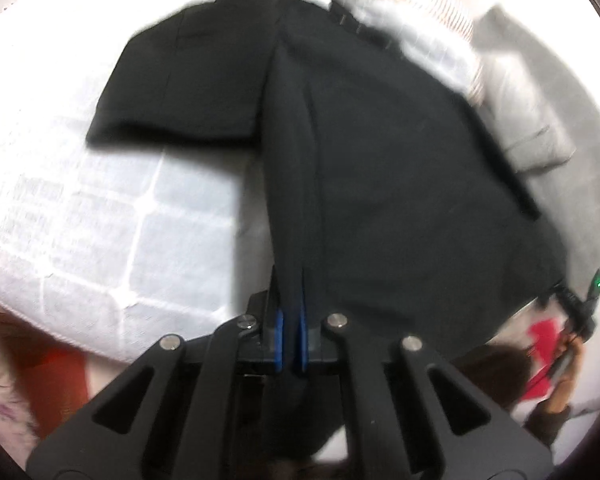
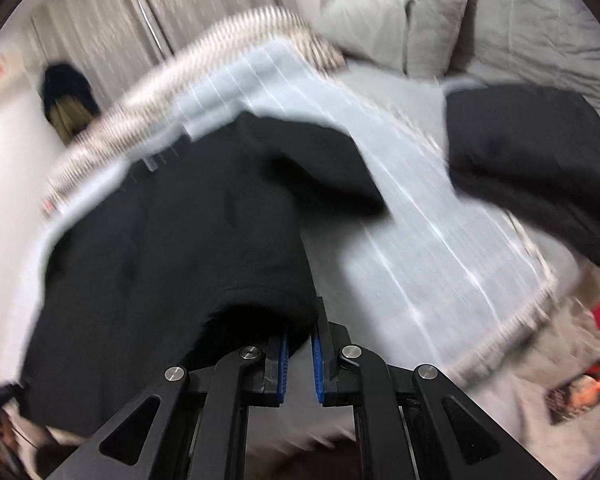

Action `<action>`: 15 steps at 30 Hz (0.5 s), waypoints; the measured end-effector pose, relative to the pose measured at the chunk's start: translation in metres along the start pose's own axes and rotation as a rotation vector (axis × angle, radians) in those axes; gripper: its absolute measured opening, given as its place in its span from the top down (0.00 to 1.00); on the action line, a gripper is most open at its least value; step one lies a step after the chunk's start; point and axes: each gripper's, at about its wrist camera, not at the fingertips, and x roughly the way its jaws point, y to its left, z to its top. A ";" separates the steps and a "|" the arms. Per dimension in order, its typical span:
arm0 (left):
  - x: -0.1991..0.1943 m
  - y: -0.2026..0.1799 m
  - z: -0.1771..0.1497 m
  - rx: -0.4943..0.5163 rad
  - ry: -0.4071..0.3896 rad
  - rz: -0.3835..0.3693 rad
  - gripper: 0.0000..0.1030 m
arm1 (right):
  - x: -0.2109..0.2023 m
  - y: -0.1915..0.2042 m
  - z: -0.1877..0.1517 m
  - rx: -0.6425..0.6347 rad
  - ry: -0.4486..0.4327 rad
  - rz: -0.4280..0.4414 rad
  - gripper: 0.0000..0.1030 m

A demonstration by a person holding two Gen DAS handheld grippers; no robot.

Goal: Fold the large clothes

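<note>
Two grippers, left gripper point(image 1: 291, 300) and right gripper point(image 2: 300, 320), pinching matte black garment point(image 1: 380, 160) hem; quilted white cover point(image 1: 100, 240) beneath.

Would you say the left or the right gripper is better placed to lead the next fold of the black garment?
Probably the left gripper: it is shut on the black garment along a lengthwise fold line. The right gripper pinches only a hem corner.

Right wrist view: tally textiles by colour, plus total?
Black: 2, the black garment under the gripper and a black pile on the far right.
Grey: 2, both pillows.
Pale blue: 1, the checked blanket.
Total: 5
</note>
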 end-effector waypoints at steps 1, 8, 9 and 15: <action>0.009 0.002 -0.002 0.022 0.031 0.028 0.93 | 0.008 -0.010 -0.011 -0.007 0.044 -0.040 0.91; -0.002 0.000 -0.004 0.066 -0.038 0.185 0.64 | 0.006 -0.052 -0.042 0.031 0.099 -0.094 0.84; -0.008 -0.006 -0.003 0.076 -0.079 0.202 0.59 | 0.003 -0.047 -0.038 0.023 0.089 -0.093 0.81; -0.015 -0.054 0.012 0.154 -0.259 0.182 0.25 | 0.007 0.026 0.000 -0.082 0.000 -0.010 0.33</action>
